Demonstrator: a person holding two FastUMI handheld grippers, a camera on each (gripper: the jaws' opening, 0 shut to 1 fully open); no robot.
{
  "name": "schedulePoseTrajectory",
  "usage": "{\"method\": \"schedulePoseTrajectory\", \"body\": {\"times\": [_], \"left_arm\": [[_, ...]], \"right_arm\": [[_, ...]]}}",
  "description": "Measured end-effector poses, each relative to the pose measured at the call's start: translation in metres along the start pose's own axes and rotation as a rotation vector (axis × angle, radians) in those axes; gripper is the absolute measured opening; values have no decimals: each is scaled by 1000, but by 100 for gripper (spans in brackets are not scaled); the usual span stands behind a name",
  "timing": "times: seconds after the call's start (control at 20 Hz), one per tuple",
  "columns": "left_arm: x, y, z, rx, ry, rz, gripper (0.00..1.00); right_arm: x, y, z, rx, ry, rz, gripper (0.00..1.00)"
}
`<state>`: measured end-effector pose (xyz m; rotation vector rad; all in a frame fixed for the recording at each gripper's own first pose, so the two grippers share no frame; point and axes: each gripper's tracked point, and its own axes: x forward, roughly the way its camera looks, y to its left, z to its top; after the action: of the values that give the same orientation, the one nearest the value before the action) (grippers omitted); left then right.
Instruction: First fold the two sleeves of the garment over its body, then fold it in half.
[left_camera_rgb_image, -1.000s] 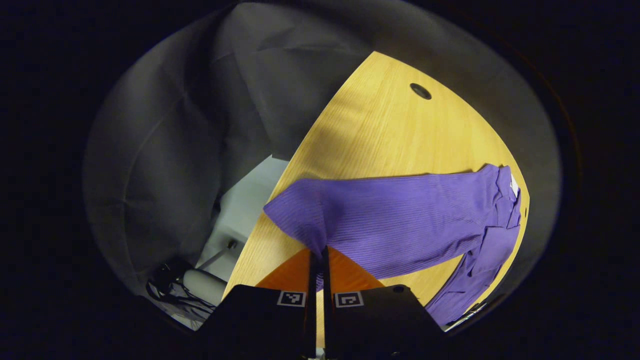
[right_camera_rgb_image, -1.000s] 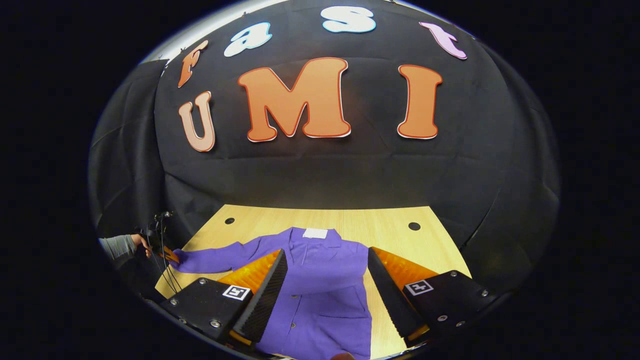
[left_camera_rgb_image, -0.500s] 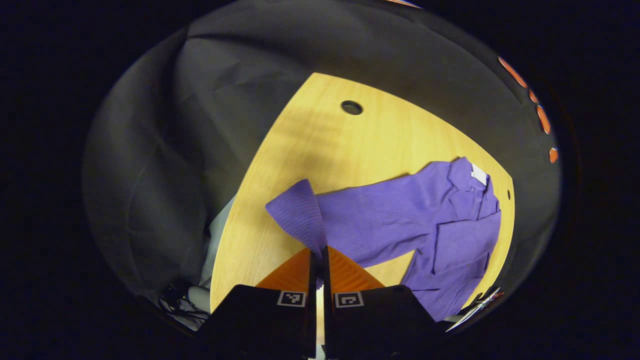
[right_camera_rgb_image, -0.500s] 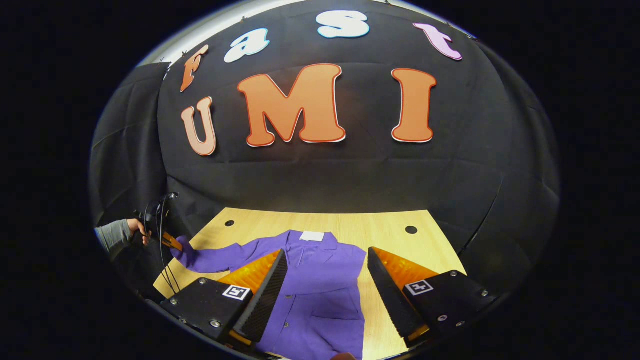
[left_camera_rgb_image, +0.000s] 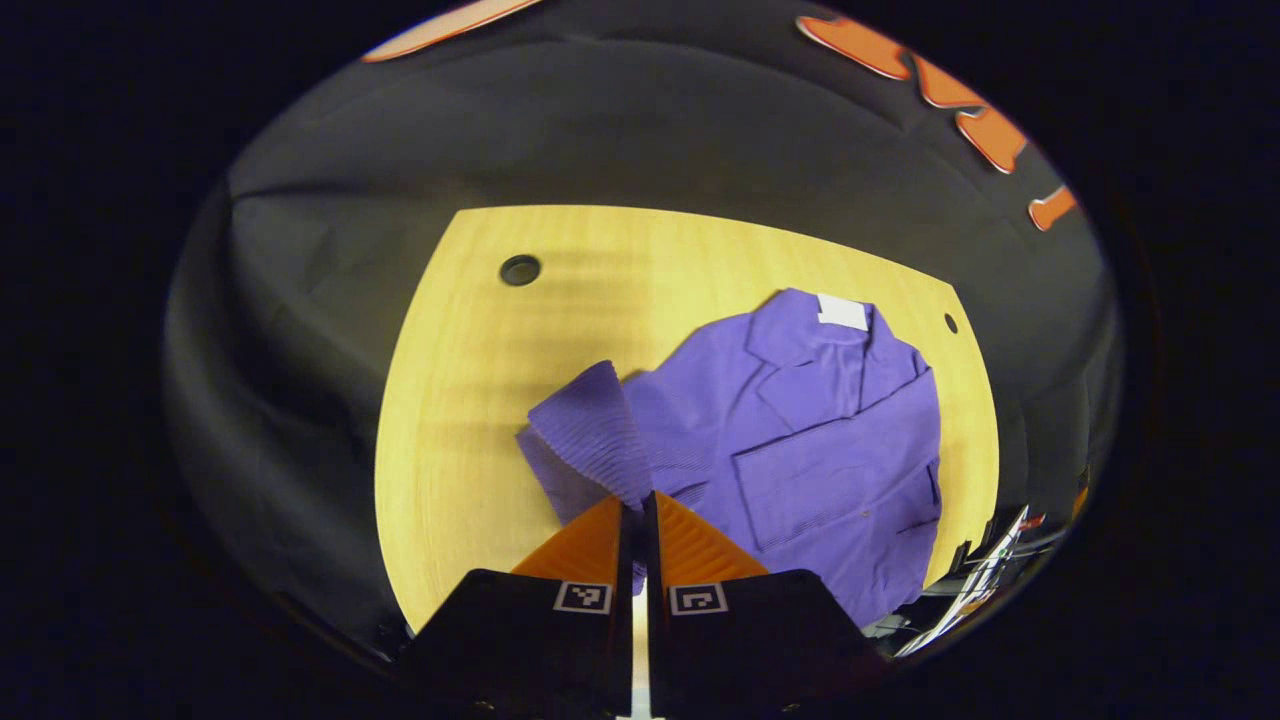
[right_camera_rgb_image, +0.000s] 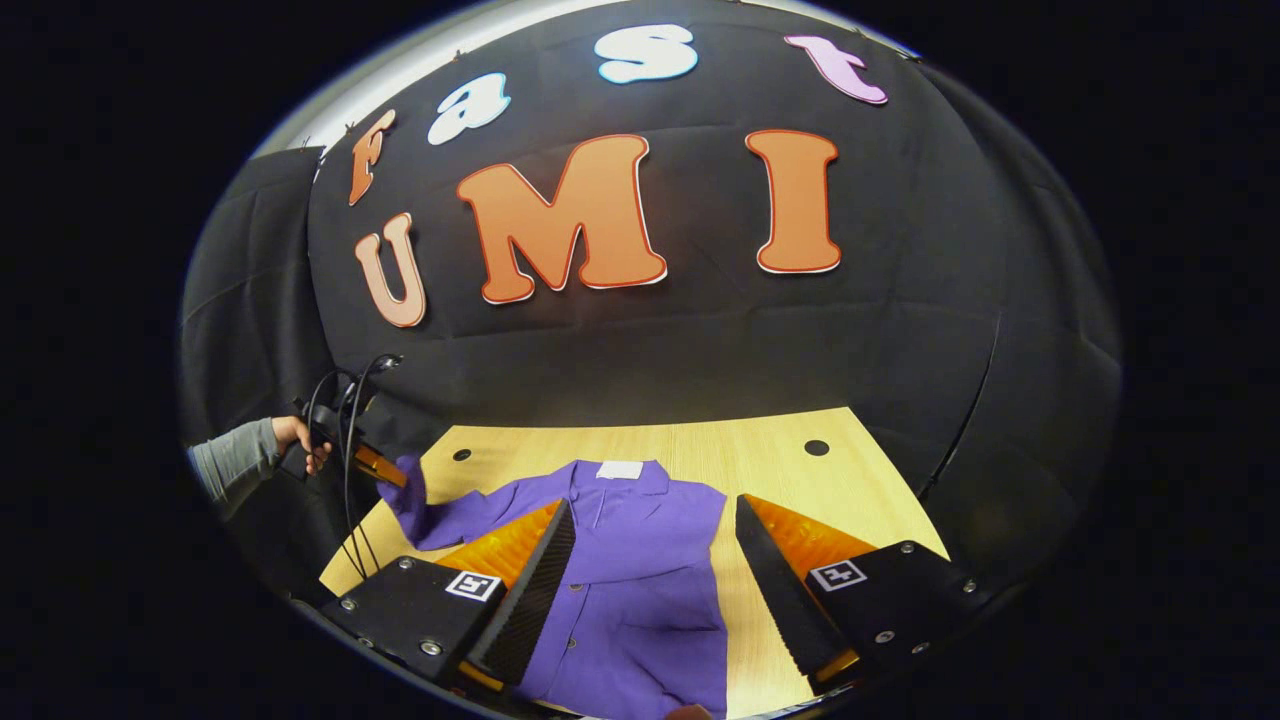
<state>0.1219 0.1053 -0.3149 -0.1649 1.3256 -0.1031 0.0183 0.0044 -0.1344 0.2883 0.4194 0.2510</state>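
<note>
Up close, the left gripper view has the left gripper with its fingers pressed together on the cuff of the purple jacket's sleeve, lifted off the wooden table; the jacket's body lies flat to the right, white label at the collar. From the right gripper view, a hand in a grey sleeve holds that gripper at the table's left edge; the right gripper hangs above the jacket's front, fingers spread wide, touching nothing.
</note>
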Motion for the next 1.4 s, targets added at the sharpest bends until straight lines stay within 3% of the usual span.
{"method": "schedulePoseTrajectory", "body": {"times": [0.4, 0.8, 1.3, 1.4], "left_arm": [[5, -119, 35, 200, 16, -59, 7], [25, -242, 44, 346, 45, -121, 7], [68, -370, 41, 457, 88, -179, 7], [71, -391, 30, 457, 97, -217, 11]], "right_arm": [[-18, -35, -13, -37, -2, -86, 96], [-34, -60, -15, -10, -21, -108, 96], [-45, -99, -29, 69, -25, -147, 96], [-46, -104, -31, 80, -24, -148, 96]]}}
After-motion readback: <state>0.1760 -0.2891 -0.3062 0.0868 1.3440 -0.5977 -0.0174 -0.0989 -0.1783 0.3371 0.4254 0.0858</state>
